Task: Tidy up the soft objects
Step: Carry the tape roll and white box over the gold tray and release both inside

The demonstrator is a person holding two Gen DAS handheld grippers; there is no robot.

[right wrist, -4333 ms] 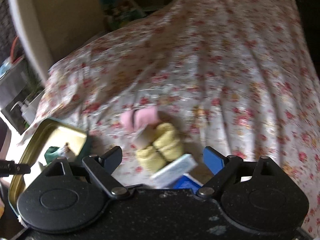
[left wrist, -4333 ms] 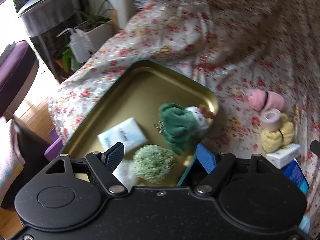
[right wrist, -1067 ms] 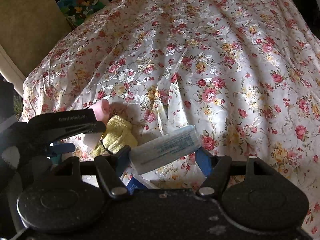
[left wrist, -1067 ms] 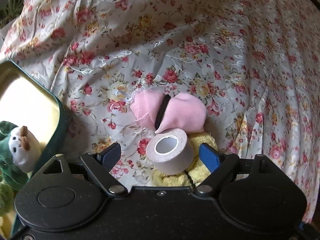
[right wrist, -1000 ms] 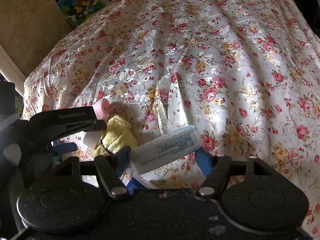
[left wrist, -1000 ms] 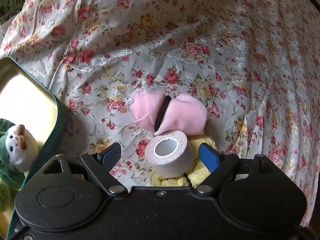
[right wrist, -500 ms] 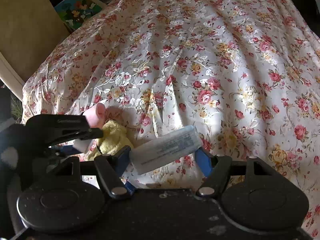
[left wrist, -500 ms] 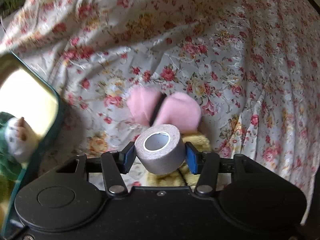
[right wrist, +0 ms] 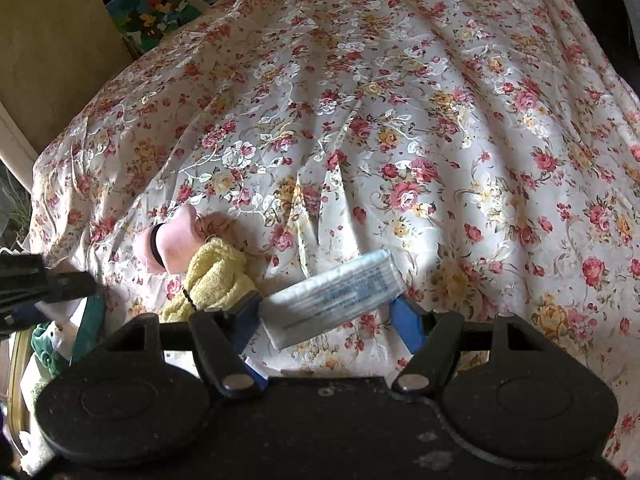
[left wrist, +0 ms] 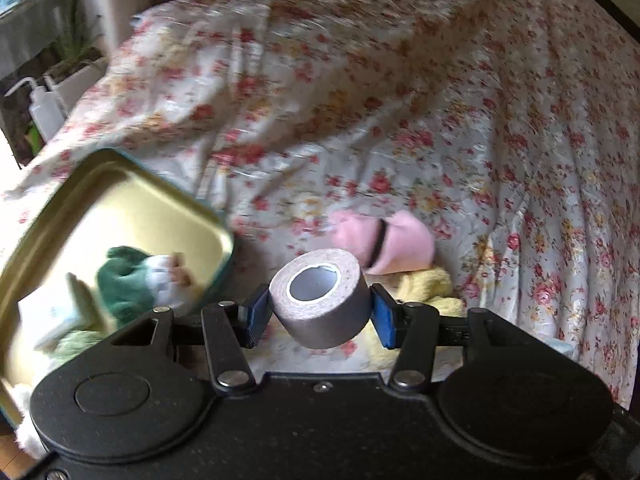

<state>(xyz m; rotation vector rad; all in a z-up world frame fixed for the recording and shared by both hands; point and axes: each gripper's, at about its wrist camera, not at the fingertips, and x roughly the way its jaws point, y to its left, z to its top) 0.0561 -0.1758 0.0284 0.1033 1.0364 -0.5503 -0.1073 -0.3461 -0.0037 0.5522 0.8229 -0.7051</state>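
Note:
My left gripper [left wrist: 318,314] is shut on a beige tape roll [left wrist: 320,298], held above the flowered bedspread [left wrist: 440,120]. Behind it lie a pink cloth bundle with a black band [left wrist: 400,240] and a yellow towel [left wrist: 428,286]. The gold tin tray [left wrist: 120,208] at the left holds a green plush toy [left wrist: 132,276] and a white tissue pack [left wrist: 52,314]. My right gripper [right wrist: 326,322] is shut on a white tissue pack [right wrist: 332,298], lifted off the bed. To its left rest the pink bundle [right wrist: 172,240] and the yellow towel [right wrist: 214,276].
A white squeeze bottle [left wrist: 42,108] and a planter stand on the floor at the far left. A colourful book [right wrist: 156,12] lies beyond the bed's far corner. The left gripper's dark body [right wrist: 36,284] and the tray's rim [right wrist: 90,326] show at the right view's left edge.
The left jaws closed on the tape roll and lifted it off the yellow towel, swinging left so the tray came into view. The right gripper kept still with its pack.

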